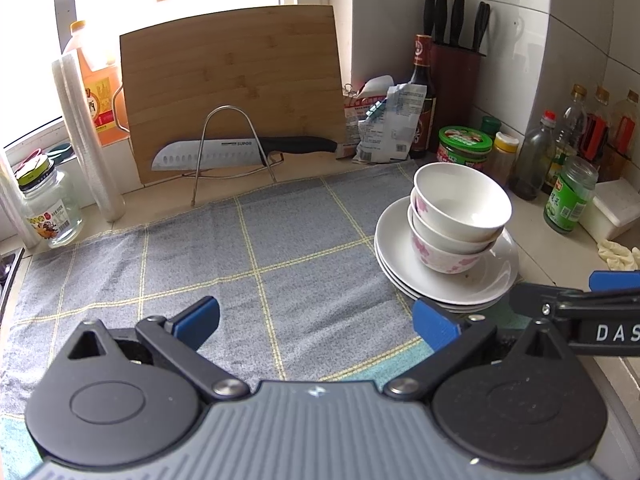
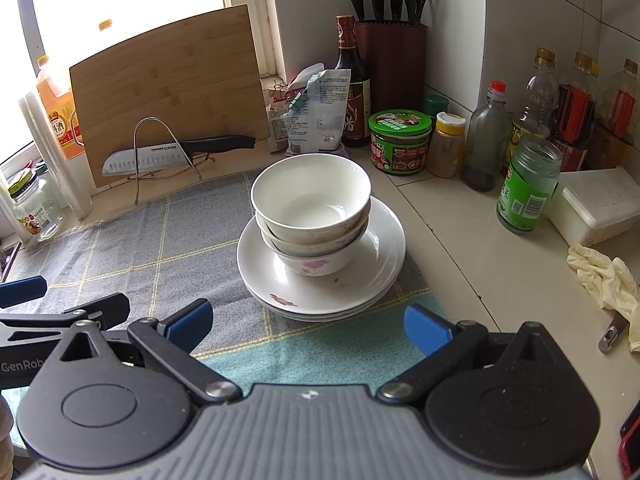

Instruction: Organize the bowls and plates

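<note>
Three white bowls (image 1: 460, 216) (image 2: 312, 208) with pink flower prints sit nested on a stack of white plates (image 1: 492, 280) (image 2: 380, 256), on the right part of a grey checked cloth (image 1: 248, 264) (image 2: 140, 256). My left gripper (image 1: 316, 322) stands open above the cloth, left of the stack, with nothing between its blue pads. My right gripper (image 2: 308, 326) is open too, just in front of the plates. Each gripper shows at the edge of the other's view.
A bamboo cutting board (image 1: 232, 88) and a knife (image 1: 240, 152) on a wire rack stand at the back. Jars, sauce bottles (image 2: 528, 188) and a knife block (image 2: 390, 64) crowd the back right corner. A white box (image 2: 600, 208) and a rubber glove (image 2: 604, 276) lie on the right.
</note>
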Action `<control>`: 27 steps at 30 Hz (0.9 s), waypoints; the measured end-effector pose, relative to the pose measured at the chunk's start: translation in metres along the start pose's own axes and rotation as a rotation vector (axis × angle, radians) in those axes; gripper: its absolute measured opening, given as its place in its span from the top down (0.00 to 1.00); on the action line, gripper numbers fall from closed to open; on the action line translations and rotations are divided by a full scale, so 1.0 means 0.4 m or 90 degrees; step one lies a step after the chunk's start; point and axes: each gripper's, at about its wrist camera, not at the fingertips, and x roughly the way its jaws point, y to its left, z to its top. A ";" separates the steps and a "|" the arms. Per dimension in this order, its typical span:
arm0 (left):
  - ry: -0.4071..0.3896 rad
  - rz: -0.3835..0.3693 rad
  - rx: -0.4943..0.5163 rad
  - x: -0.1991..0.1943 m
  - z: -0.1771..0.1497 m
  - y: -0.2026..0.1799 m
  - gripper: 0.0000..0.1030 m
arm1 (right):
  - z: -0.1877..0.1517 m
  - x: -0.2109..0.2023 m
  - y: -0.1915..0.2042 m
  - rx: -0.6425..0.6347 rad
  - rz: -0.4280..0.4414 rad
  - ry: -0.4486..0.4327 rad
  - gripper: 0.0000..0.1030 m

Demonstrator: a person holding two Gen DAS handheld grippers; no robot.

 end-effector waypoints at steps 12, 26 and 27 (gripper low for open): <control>0.002 -0.001 -0.004 0.003 0.002 0.000 0.01 | -0.001 0.005 0.001 -0.002 0.000 0.000 0.00; 0.002 -0.002 -0.007 0.001 0.002 0.001 0.01 | -0.003 0.003 -0.001 0.001 0.004 -0.001 0.00; 0.002 -0.002 -0.007 0.001 0.002 0.000 0.01 | -0.003 0.002 -0.001 0.001 0.004 -0.001 0.00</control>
